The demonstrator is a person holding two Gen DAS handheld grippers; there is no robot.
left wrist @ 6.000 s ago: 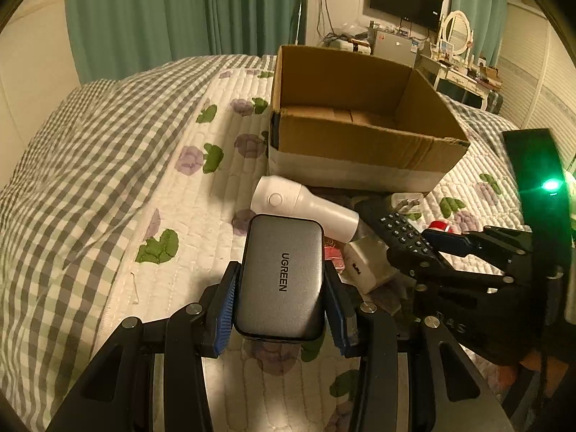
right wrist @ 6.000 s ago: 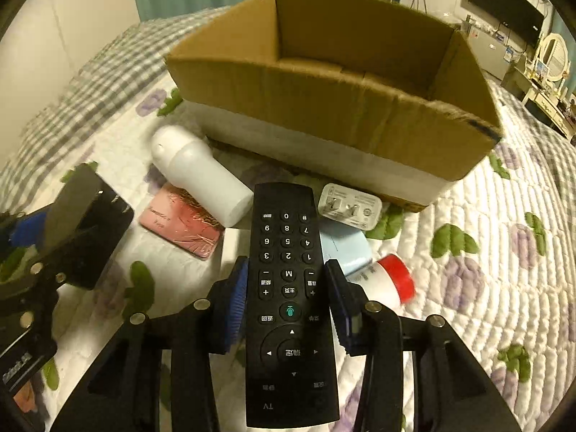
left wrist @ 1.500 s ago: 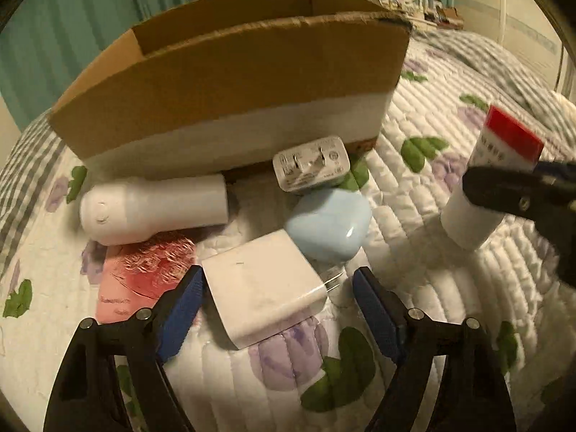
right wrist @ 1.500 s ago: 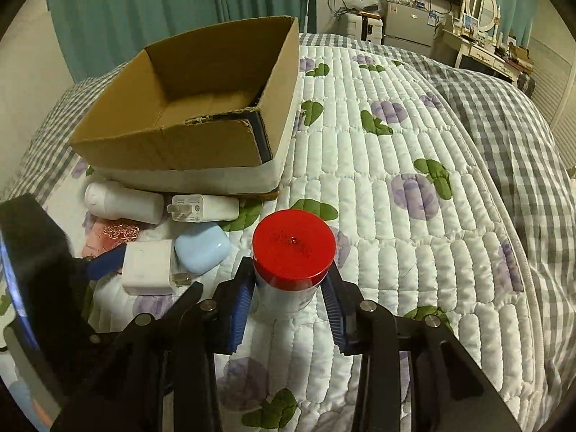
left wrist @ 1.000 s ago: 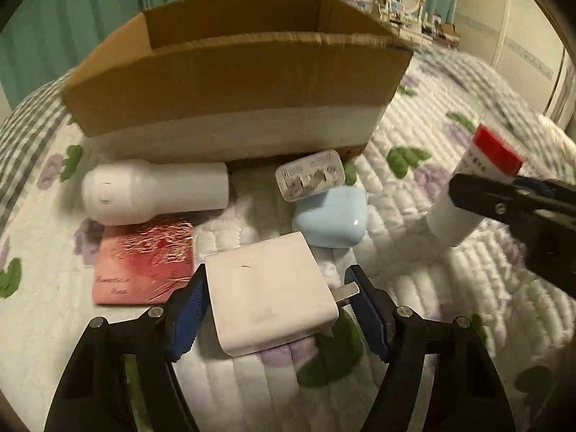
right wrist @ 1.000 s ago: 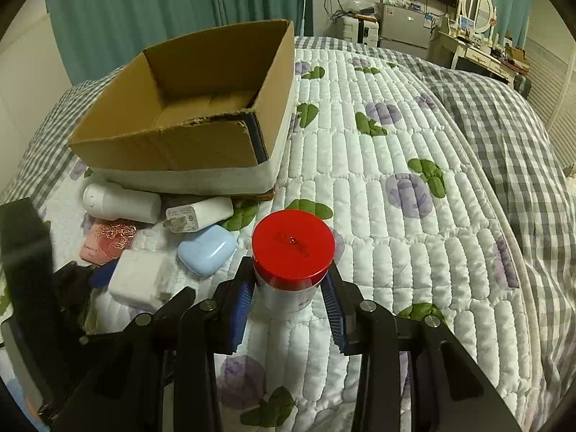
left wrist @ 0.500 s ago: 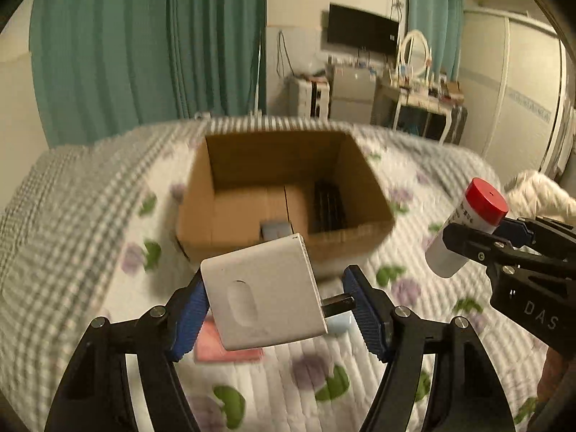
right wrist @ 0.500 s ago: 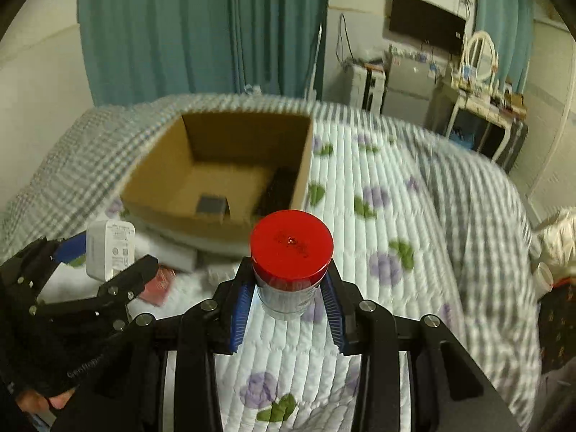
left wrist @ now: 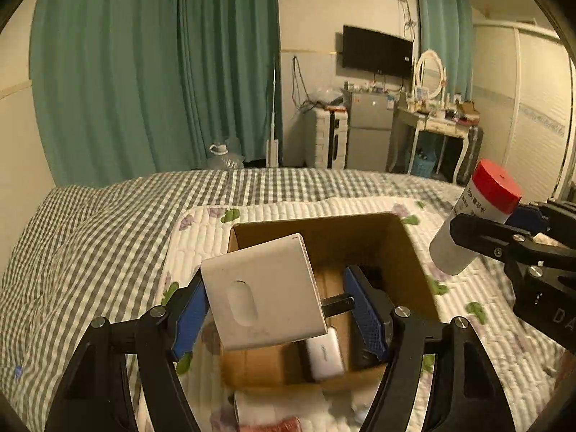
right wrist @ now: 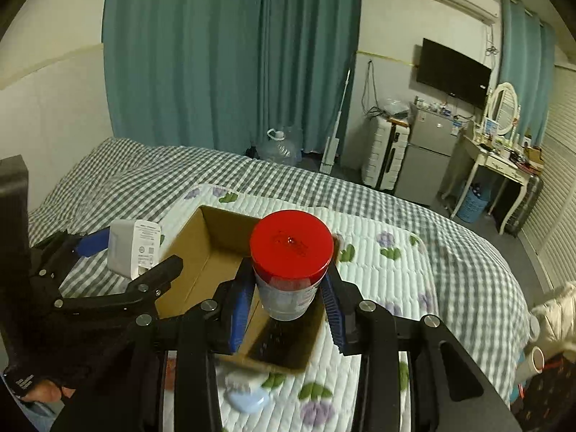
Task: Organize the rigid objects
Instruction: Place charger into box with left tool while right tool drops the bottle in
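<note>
My left gripper (left wrist: 277,309) is shut on a white charger block (left wrist: 262,298), its plug prongs against the right pad. It hangs above the near edge of the open cardboard box (left wrist: 324,237). In the box lie a grey power bank (left wrist: 324,356) and a black remote (right wrist: 284,338). My right gripper (right wrist: 286,306) is shut on a white bottle with a red cap (right wrist: 291,248), upright over the box's near right side. In the left wrist view the bottle (left wrist: 478,216) shows tilted at the right. The right wrist view shows the charger (right wrist: 135,248) at the left.
The box sits on a white flowered quilt (right wrist: 378,248) over a grey checked bedspread (left wrist: 90,237). A white cylinder (left wrist: 280,406) and a light blue case (right wrist: 248,401) lie in front of the box. Beyond the bed stand a small fridge (right wrist: 428,154) and a dressing table (right wrist: 504,165).
Both grippers have risen off the bed with the charger and the bottle still held and moved forward, so that they now hang over the near part of the box.
</note>
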